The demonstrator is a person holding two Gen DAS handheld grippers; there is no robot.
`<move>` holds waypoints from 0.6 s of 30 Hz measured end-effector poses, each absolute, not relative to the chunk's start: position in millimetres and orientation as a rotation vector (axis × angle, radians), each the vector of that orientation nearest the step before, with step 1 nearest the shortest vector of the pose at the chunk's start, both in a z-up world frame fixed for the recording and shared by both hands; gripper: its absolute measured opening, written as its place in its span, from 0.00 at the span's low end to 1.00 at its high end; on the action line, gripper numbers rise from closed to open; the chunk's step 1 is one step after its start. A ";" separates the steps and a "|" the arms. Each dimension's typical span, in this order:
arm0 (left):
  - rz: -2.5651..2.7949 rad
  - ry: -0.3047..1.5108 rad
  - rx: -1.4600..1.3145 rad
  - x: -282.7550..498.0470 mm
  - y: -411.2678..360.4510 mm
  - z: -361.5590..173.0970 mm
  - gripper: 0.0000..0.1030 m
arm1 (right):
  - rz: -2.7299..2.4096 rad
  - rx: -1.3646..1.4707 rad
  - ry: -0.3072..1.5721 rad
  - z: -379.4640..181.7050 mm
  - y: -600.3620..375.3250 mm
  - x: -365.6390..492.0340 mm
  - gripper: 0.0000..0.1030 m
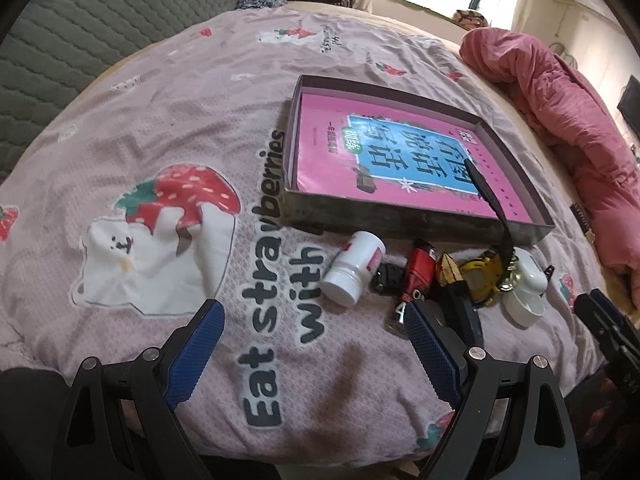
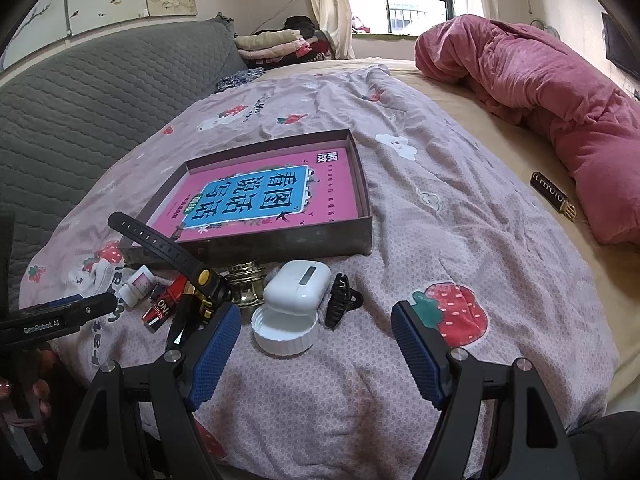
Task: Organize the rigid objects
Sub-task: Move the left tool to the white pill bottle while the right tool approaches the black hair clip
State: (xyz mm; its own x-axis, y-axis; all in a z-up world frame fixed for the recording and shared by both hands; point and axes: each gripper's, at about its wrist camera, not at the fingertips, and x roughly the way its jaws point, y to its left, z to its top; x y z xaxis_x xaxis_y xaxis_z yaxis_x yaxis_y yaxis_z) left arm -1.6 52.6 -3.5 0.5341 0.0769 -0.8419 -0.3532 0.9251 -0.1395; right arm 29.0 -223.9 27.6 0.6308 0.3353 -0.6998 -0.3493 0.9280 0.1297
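Fingers [image 2: 216, 344] spread wide on both grippers, empty.
Best: right gripper [image 2: 316, 344] straddles ribbed white plastic cap [image 2: 285, 330] squarely, near bed's front edge.

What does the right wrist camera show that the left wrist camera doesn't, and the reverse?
Right wrist only: the black hair claw clip shown whole, beside the white case, and a dark bar-shaped item lying near the pink quilt; the left view catches only slivers of both.

Left wrist only: the big bear-and-strawberry print on the bedspread.

Both: the shallow box holding the pink book, the white bottle, the red item, the yellow watch, the white cap, and each other's open gripper: left gripper, right gripper.
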 end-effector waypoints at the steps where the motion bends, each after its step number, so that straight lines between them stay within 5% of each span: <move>1: 0.261 0.976 -0.304 -0.1 52.9 -3.5 0.89 | 0.389 -0.017 0.797 27.6 -224.9 29.8 0.75; 18: 0.245 1.015 -0.279 27.3 53.7 -20.1 0.89 | 0.317 0.006 0.853 16.2 -244.0 53.2 0.75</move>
State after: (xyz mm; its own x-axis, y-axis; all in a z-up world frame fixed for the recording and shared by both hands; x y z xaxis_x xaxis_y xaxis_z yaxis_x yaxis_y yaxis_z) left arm 27.3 53.7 -20.1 0.5062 0.0716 -0.8594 -0.3285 0.9374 -0.1154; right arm 53.2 -244.0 16.2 0.6136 0.2771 -0.7394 -0.2720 0.9533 0.1315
